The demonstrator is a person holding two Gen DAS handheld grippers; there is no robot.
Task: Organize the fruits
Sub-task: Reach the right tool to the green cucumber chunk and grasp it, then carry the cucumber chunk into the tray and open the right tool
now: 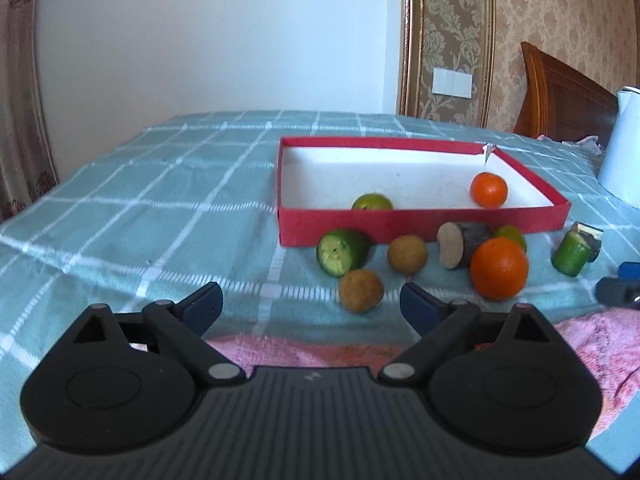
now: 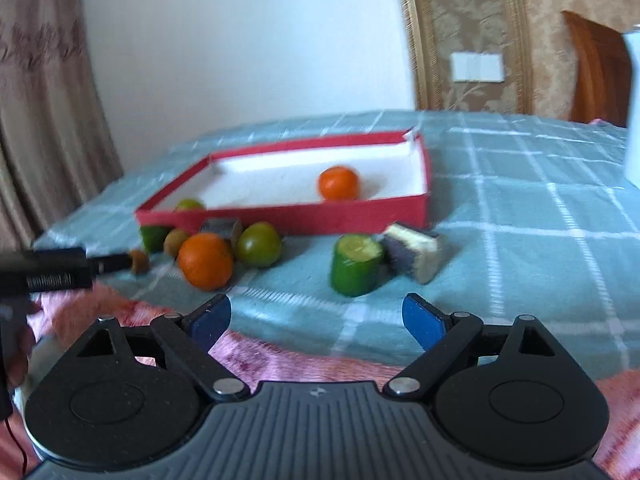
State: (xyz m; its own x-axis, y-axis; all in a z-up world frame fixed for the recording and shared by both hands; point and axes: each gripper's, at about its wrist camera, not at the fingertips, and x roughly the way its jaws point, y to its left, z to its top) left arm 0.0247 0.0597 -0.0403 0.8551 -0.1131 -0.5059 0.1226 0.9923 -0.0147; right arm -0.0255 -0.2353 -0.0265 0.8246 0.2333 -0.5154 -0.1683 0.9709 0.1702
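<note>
left gripper [image 1: 310,300]: jaws wide, empty.
right gripper [image 2: 316,316]: jaws wide, empty.
nearest target: brown round fruit [image 1: 361,290], just ahead of left gripper, slightly right of centre.
red box [image 1: 420,227]: beyond it, holding a small orange [image 1: 488,189] and a green fruit [image 1: 372,202].
nearer hand: left, judged.

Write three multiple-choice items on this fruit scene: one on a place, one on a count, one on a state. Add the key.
1. Where does the small orange lie?
A. inside the red box
B. on the pink towel
C. beside the white jug

2. How many fruits are in the box?
A. none
B. two
C. five

3. How do the left gripper's fingers stand?
A. shut on a kiwi
B. shut on nothing
C. open, holding nothing

Key: 1 A, it sits on the box's white floor. 2 B, the small orange and a green fruit. 3 C, the blue fingers stand apart with only cloth between them.
</note>
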